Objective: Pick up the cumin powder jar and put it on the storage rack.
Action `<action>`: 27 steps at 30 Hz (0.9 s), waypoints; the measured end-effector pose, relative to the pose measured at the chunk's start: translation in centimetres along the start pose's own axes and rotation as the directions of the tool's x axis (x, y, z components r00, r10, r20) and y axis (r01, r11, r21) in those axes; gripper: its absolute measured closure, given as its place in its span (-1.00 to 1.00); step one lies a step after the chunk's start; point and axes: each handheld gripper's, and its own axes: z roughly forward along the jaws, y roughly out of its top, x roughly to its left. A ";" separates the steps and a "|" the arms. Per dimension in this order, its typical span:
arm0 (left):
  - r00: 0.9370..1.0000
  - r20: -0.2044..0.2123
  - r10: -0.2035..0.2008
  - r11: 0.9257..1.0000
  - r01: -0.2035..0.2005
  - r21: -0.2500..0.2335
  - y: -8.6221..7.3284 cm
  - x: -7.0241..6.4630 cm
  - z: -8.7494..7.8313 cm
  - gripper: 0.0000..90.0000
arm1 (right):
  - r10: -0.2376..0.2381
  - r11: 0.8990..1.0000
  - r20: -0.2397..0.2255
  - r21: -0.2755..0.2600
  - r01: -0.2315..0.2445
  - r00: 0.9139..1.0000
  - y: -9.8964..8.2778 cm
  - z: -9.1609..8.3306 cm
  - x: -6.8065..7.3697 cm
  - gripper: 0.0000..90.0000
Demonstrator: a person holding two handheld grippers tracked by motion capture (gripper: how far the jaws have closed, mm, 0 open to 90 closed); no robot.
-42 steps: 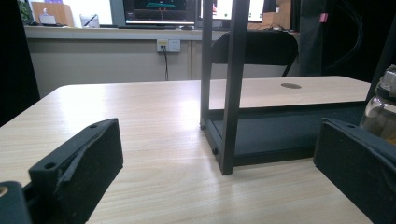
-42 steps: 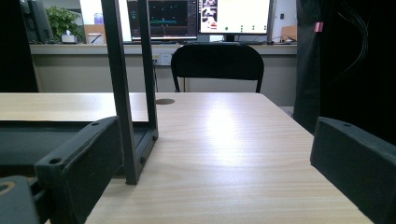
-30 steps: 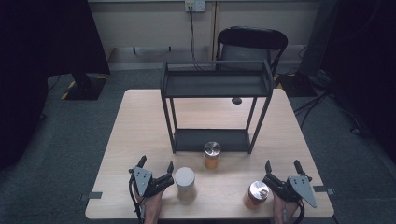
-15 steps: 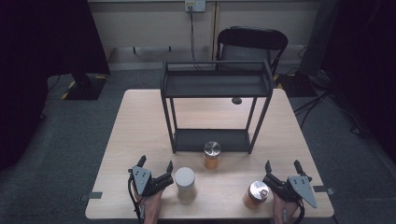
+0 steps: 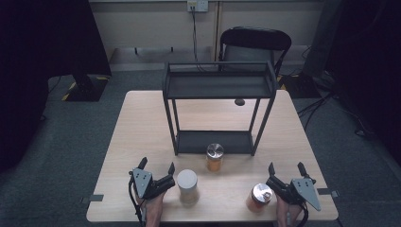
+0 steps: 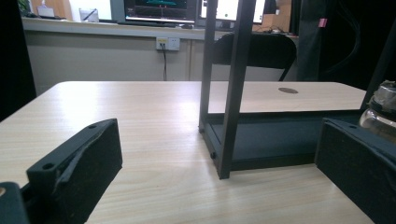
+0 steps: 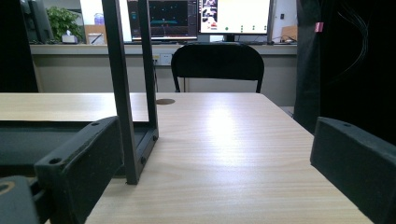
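Three jars stand on the wooden table [image 5: 142, 123] in front of a black two-shelf rack [image 5: 218, 85]. A silver-lidded jar with orange contents [image 5: 214, 157] is by the rack's lower shelf. A white-lidded jar [image 5: 187, 186] stands just right of my left gripper [image 5: 157, 164], which is open and holds nothing. A copper-lidded jar [image 5: 259, 196] sits just left of my right gripper [image 5: 285, 166], also open and not holding anything. In the left gripper view, the gripper [image 6: 219, 158] faces a rack leg [image 6: 233, 84], and a glass jar [image 6: 384, 105] peeks over the right jaw. The right gripper [image 7: 210, 158] looks across bare tabletop.
A black chair [image 5: 255, 42] stands behind the table's far edge. A small dark disc [image 5: 239, 101] lies on the table behind the rack. Both grippers rest near the front edge. The rack's near right leg [image 7: 123, 84] stands to the left in the right gripper view.
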 end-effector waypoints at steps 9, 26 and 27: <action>1.000 0.003 -0.008 1.000 0.008 -0.009 0.1 0.3 -0.5 -1.00 | 0.001 1.000 0.000 0.001 -0.001 1.000 0.0 0.0 0.0 -0.96; 0.999 0.025 -0.031 0.996 0.032 -0.078 0.7 0.6 -1.2 -1.00 | 0.001 1.000 0.001 0.001 -0.001 1.000 0.0 0.0 0.0 -0.96; 0.999 0.027 -0.033 0.996 0.035 -0.080 0.8 0.6 -1.2 -1.00 | 0.001 1.000 0.002 0.001 -0.001 1.000 0.0 0.0 0.0 -0.96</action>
